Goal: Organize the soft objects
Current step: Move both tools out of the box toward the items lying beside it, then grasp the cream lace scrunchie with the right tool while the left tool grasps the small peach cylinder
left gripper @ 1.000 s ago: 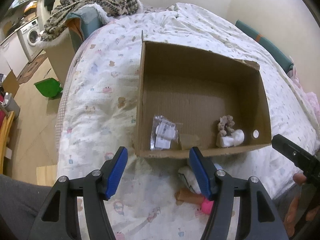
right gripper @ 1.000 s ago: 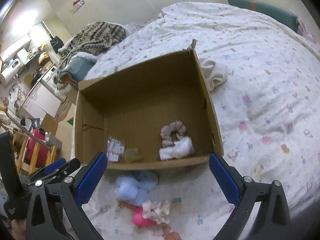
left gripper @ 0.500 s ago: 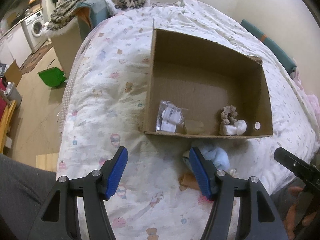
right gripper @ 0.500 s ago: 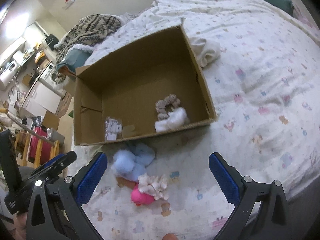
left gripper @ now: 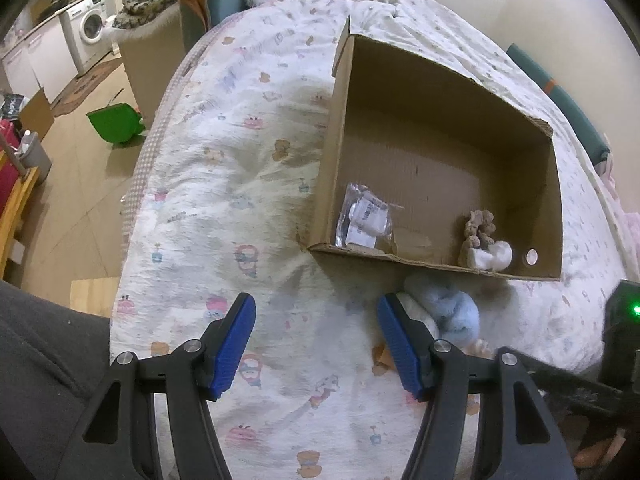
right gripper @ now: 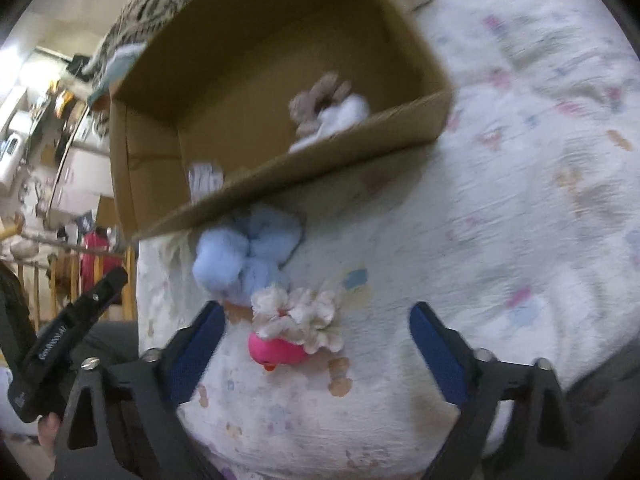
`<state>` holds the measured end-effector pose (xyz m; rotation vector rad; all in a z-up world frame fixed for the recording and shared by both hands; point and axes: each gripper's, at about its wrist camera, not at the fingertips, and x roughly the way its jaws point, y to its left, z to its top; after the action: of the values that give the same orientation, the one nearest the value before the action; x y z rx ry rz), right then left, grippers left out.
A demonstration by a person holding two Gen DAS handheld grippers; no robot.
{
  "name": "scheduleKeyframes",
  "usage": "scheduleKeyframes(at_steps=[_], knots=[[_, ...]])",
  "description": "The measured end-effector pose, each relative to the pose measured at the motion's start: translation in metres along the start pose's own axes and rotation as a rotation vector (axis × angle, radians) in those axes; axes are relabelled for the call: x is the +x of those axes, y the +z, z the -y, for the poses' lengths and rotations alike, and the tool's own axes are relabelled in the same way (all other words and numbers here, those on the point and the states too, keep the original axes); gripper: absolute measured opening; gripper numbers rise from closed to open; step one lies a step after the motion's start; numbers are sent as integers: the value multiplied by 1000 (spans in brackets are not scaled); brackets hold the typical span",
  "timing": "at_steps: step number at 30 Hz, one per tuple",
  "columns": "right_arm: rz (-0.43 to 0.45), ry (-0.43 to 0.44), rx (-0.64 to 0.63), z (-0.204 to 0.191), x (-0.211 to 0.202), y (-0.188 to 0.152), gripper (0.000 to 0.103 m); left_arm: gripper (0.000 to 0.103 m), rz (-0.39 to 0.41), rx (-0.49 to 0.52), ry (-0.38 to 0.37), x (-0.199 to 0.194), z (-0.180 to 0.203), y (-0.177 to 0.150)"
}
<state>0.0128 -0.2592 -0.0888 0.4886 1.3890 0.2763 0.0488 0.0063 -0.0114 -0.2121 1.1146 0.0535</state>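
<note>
The bed (left gripper: 240,184), under a white cartoon-print quilt, carries an open brown cardboard box (left gripper: 436,168) serving as collection bin; a beige scrunchie (left gripper: 478,226) already lies inside. Just outside its near wall sit a fluffy pale-blue scrunchie (right gripper: 248,256), a cream flower scrunchie (right gripper: 300,316) and a pink toy (right gripper: 276,350), apparently awaiting pickup. The right tool (right gripper: 316,344) hovers wide open and empty around them; the left tool (left gripper: 316,344) is likewise open and empty.

Right gripper (right gripper: 316,340): jaws wide apart, holding nothing, over the bedspread (right gripper: 500,220). Between them lie a cream scrunchie (right gripper: 298,314) and a pink toy (right gripper: 276,352), touching. Blue plush (right gripper: 244,252) lies against the box (right gripper: 280,184).
</note>
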Motion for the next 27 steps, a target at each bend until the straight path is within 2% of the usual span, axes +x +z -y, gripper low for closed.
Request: scheduleKeyframes(at_steps=[2, 7, 8, 10, 15, 18, 22, 27], knots=[[-38, -15, -14, -3, 13, 0, 82, 61, -6, 3, 1, 1, 1, -1], [-67, -43, -41, -8, 27, 3, 38, 61, -35, 5, -7, 9, 1, -2], [-59, -43, -39, -7, 26, 4, 35, 61, -47, 6, -11, 11, 2, -2], [-41, -48, -41, -7, 22, 4, 19, 61, -80, 17, -22, 18, 4, -4], [75, -54, -21, -3, -4, 7, 16, 60, -179, 98, -85, 39, 23, -17], [130, -31, 2, 2, -20, 9, 16, 52, -234, 155, -130, 51, 40, -27], [154, -8, 35, 7, -25, 11, 16, 50, -280, 234, -129, 71, 60, -38], [155, 4, 50, 10, -28, 12, 16, 29, -286, 293, -138, 84, 74, -42]])
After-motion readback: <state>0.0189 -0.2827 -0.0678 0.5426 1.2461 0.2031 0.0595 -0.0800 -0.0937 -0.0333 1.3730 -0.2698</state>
